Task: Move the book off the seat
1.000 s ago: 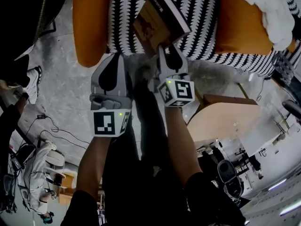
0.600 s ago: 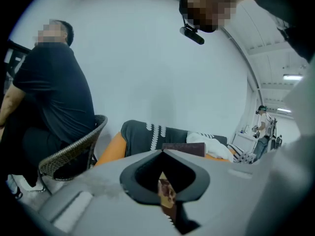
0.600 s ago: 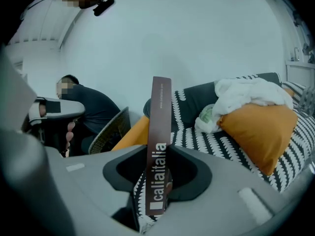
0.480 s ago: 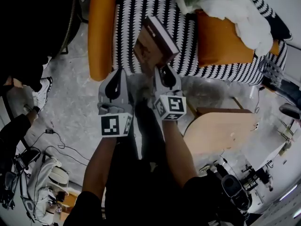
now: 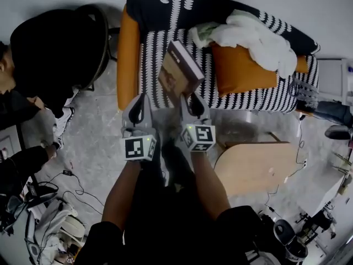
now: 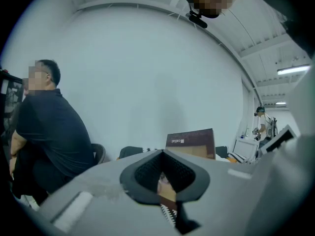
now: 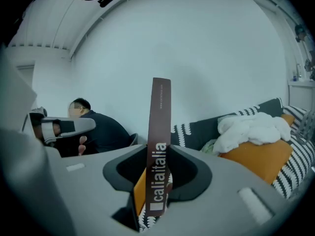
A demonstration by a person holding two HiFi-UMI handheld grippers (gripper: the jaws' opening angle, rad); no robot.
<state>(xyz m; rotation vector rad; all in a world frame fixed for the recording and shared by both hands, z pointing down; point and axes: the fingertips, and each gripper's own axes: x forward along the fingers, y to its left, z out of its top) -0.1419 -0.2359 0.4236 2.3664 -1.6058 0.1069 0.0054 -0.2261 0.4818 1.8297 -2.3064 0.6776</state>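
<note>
A brown hardcover book [image 5: 177,70] hangs in the air above the black-and-white patterned sofa seat [image 5: 156,65]. My right gripper [image 5: 190,96] is shut on the book's lower edge. In the right gripper view the printed spine [image 7: 158,146] stands upright between the jaws. To the book's left, my left gripper [image 5: 144,96] is held at the same height, shut, with nothing in it. From the left gripper view the book [image 6: 191,139] shows just beyond the closed fingertips [image 6: 162,154].
The sofa has an orange armrest [image 5: 128,59], an orange cushion [image 5: 240,70] and a white blanket [image 5: 253,37]. A rounded wooden table [image 5: 256,164] stands at the right. A person in black [image 5: 55,48] sits at the left. Cables [image 5: 55,181] lie on the floor.
Both grippers have risen together, and the book has gone up with the right one. The sofa looks smaller and farther below.
</note>
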